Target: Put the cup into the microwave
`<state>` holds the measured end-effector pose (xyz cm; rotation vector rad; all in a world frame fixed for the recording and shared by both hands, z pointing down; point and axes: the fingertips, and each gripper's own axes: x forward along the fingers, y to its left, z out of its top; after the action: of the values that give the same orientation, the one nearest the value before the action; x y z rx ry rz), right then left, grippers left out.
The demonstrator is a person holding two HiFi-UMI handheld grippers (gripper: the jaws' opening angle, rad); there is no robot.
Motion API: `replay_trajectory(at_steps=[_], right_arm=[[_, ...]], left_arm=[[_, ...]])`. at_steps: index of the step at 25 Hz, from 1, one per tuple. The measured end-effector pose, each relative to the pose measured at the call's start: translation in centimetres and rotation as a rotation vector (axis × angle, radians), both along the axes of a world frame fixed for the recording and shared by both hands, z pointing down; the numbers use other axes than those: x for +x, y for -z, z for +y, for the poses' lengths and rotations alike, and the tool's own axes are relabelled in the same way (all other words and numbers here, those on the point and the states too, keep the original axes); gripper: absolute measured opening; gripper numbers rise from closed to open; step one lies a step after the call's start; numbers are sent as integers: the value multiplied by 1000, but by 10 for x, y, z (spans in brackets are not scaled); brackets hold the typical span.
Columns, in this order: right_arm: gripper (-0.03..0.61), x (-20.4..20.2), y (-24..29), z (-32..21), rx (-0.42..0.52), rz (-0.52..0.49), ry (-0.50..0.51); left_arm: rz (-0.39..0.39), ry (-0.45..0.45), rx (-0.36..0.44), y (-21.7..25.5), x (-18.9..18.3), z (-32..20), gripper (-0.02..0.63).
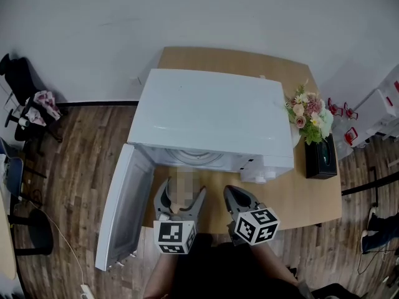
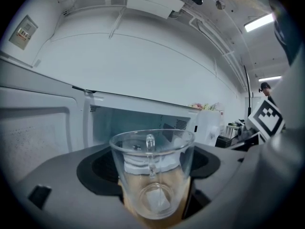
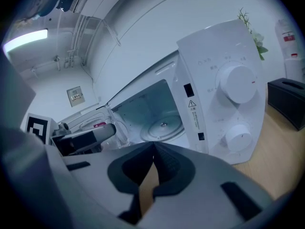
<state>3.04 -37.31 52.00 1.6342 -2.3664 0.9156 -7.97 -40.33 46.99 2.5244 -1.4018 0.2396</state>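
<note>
Just in front of the open microwave [image 1: 212, 114], the left gripper [image 1: 181, 192] is clamped on the clear glass cup [image 2: 152, 173], held upright at the cavity mouth; right gripper [image 1: 240, 194] hovers just right, its 2 jaws pressed together, empty; door [image 1: 124, 210] swung out left.

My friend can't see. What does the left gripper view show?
A clear glass cup with a handle is gripped in the left claw, right in front of the camera. Behind it is a white microwave, its inside showing and its door open at the left.
</note>
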Motion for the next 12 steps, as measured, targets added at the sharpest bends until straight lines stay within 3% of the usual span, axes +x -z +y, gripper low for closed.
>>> replay_trajectory(at_steps=[12], right_arm=[[-8,-16,-12,-20,-11,30,13]], left_arm=[[-24,-39,15,-15,4,-48,400]])
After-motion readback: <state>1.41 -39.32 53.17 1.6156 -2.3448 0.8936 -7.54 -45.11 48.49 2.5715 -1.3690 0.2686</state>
